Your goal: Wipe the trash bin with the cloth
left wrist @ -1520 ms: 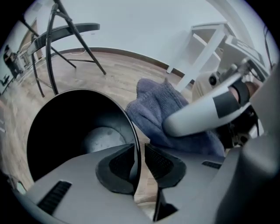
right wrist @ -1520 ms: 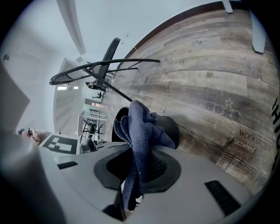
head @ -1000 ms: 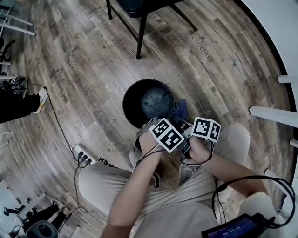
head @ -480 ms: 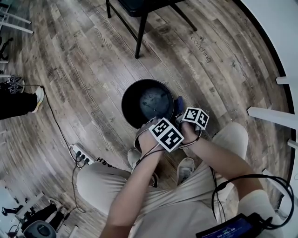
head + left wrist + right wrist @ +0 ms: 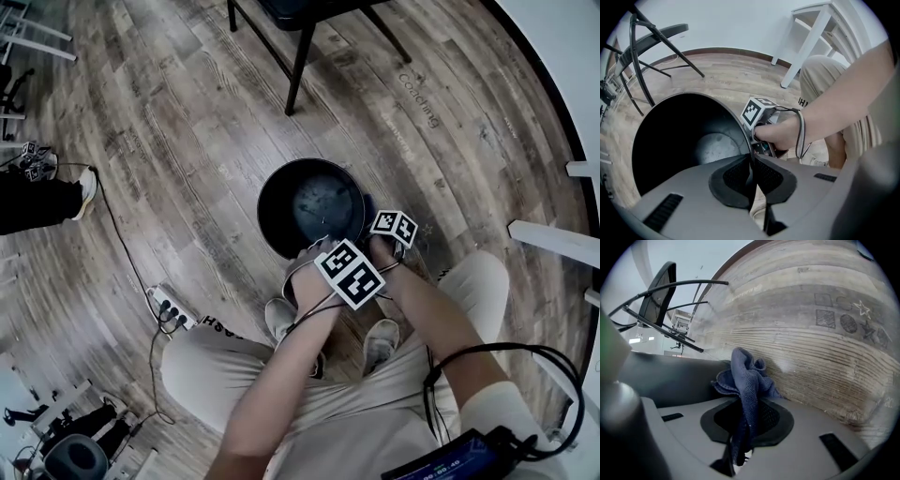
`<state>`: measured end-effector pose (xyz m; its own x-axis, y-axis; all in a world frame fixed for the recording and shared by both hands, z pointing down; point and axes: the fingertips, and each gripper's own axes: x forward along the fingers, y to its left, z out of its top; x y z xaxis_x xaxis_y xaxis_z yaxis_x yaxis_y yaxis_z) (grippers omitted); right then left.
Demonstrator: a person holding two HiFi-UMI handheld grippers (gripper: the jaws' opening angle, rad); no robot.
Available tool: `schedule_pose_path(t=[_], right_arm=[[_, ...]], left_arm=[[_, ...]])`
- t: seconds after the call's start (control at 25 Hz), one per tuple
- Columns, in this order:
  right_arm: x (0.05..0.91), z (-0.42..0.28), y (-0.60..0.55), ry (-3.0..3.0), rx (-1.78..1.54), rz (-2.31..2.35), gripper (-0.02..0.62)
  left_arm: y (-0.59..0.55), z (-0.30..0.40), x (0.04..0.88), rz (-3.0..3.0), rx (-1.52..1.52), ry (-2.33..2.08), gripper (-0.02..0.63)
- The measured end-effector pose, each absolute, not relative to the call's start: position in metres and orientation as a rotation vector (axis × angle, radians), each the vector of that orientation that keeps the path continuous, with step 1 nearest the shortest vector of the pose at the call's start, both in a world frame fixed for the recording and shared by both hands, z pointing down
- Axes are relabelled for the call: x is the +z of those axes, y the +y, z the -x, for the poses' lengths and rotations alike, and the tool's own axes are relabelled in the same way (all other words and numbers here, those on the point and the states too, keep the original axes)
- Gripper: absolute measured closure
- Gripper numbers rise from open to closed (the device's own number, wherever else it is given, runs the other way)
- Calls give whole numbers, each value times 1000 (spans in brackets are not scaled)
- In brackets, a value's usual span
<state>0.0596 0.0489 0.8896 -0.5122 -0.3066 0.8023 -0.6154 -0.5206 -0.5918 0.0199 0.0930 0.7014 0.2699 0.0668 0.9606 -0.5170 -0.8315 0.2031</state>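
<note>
One round black trash bin stood on the plank floor, its thin rim pinched by the left gripper (light, probably apt to slide). Beside it, the right gripper clamped a limp blue cloth mid-fold.

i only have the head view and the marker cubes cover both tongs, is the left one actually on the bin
Observer: Yes. In the left gripper view the left tongs are shut on the near rim of the trash bin, with one pad inside the wall and one outside.
Operator: and the right, does it have the cloth
Observer: The right tongs are shut on the blue cloth, which bunches up above the pads.
Operator: is the cloth on the bin yet
Observer: It sits outside the bin, beside the dark outer wall and over the wooden floor. I can't tell whether it touches the wall.
</note>
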Motion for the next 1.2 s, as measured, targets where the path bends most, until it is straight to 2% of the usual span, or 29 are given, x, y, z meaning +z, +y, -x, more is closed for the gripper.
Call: schedule_pose_path(t=[0.24, 0.6, 0.88, 1.2], right_arm=[[885, -62, 45, -1444, 2054, -1408, 539], [782, -72, 29, -1585, 2015, -1380, 538], [702, -71, 43, -1776, 2028, -1297, 540], [657, -61, 51, -1925, 2027, -1270, 540]], left_arm=[[92, -19, 702, -2058, 1582, -395, 583], [91, -18, 702, -2037, 1582, -454, 583], [83, -15, 701, -1912, 1430, -623, 581], [67, -32, 672, -1941, 1198, -629, 569]])
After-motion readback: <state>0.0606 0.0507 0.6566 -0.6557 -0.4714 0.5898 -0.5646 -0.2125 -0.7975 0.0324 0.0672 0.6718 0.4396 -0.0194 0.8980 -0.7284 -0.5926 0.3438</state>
